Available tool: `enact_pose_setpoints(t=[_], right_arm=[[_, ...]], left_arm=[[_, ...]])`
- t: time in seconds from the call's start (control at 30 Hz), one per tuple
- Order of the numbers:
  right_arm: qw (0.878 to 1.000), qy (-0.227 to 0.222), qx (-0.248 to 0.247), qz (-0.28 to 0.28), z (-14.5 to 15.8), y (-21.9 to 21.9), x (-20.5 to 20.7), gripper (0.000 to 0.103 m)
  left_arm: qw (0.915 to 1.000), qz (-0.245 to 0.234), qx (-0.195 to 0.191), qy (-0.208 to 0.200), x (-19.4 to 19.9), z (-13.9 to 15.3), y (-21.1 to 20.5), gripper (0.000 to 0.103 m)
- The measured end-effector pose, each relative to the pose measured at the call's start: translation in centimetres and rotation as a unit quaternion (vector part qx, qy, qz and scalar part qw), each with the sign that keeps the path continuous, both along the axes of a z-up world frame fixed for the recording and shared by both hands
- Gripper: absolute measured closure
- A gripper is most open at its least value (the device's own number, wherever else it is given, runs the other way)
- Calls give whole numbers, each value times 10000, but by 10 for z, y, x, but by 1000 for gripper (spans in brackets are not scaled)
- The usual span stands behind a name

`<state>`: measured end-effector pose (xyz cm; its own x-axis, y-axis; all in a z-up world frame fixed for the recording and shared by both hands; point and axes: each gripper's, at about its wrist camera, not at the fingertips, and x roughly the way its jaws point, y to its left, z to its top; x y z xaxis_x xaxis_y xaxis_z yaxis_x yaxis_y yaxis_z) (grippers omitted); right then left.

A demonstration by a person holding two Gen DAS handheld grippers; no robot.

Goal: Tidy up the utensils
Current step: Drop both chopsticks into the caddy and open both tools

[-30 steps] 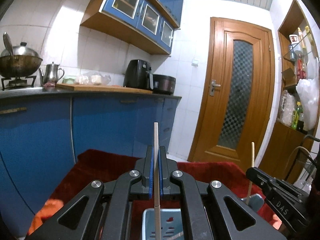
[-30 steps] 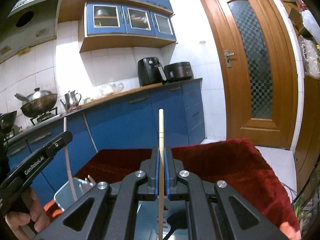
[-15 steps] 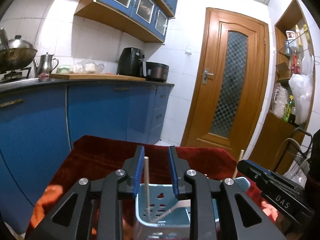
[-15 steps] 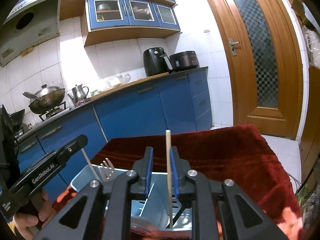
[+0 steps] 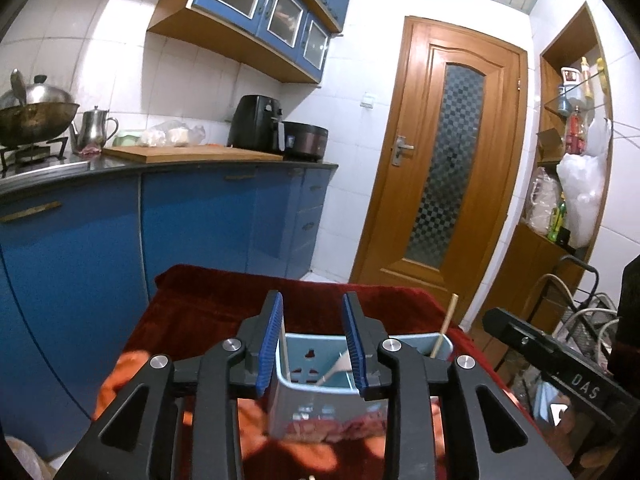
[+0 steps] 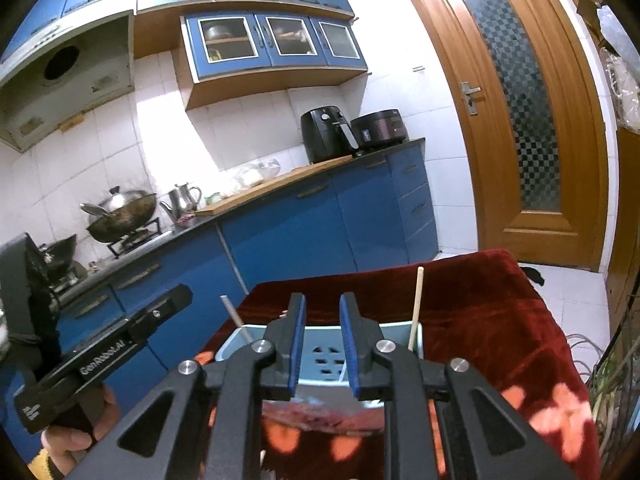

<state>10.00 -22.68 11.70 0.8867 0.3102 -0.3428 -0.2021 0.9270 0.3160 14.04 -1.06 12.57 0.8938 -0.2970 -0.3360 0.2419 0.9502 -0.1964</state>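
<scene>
A light blue utensil holder (image 5: 312, 364) (image 6: 324, 356) stands on the red blanket. My left gripper (image 5: 313, 308) hangs just behind and above it, its jaws opening, with nothing pressed between the pads. A pale chopstick (image 5: 283, 340) (image 6: 236, 316) leans free in the holder's left end. My right gripper (image 6: 323, 304) is open and holds nothing. A wooden chopstick (image 6: 416, 308) (image 5: 446, 328) stands loose in the holder's right end. A white spoon handle (image 5: 334, 368) lies inside the holder. Each gripper shows at the edge of the other's view, the right gripper (image 5: 560, 364) and the left gripper (image 6: 104, 356).
The red blanket with orange flowers (image 6: 500, 320) covers the table. Blue kitchen cabinets (image 5: 192, 220) run behind and to the left, with a wooden door (image 5: 448, 168) beyond. A wire rack (image 5: 584, 320) stands at the right. A hand (image 6: 72, 440) holds the left gripper.
Both grippers were shut on upright chopsticks, then opened and let them go. The chopsticks dropped into the holder. Both grippers drew back and rose.
</scene>
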Motion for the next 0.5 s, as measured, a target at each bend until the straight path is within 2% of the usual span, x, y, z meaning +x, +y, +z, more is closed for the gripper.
enact_pose_setpoints(t=[0.3,0.5], right_arm=[[9999,136,80,-25,13,1,-39,83],[9993,365,55,-88,7,2,-62,83]], left_arm=[[9998,75,163,133,-44,5,12,68],[9988,71,250,427,-65,-2,16,67]])
